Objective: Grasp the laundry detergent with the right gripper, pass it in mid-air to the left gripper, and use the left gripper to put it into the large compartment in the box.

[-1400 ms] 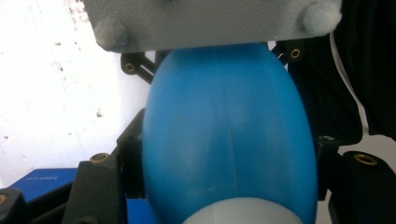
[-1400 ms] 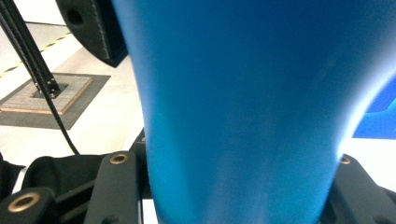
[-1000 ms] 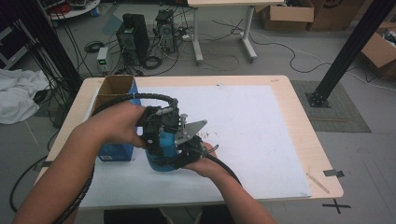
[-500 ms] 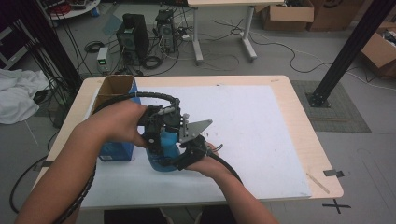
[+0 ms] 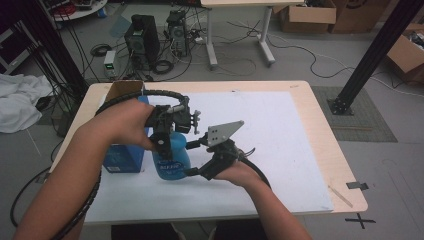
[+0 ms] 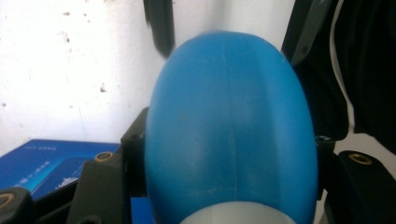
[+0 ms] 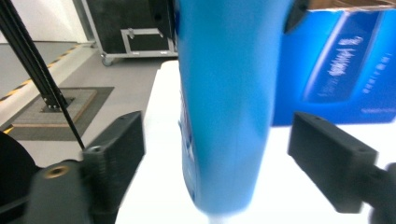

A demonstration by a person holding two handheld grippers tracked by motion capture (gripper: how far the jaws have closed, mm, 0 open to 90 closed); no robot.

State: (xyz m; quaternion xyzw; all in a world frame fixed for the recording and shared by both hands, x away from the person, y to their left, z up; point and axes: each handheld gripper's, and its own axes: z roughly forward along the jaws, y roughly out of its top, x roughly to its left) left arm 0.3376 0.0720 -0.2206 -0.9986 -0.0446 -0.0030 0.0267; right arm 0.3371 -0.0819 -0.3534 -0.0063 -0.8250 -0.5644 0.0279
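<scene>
Blue bottle (image 5: 170, 159) stands upright on the white surface (image 5: 280, 150), just beside a blue box (image 5: 122, 160). Left tongs (image 5: 162, 142) squeeze its sides from above. Right tongs (image 5: 197, 172) sit wide open around its bottom, not touching.

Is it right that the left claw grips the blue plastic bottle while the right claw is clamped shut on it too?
Not quite. The left claw does grip the blue plastic bottle, but the right claw is open: the right gripper view shows its jaws standing apart from the bottle on both sides.
</scene>
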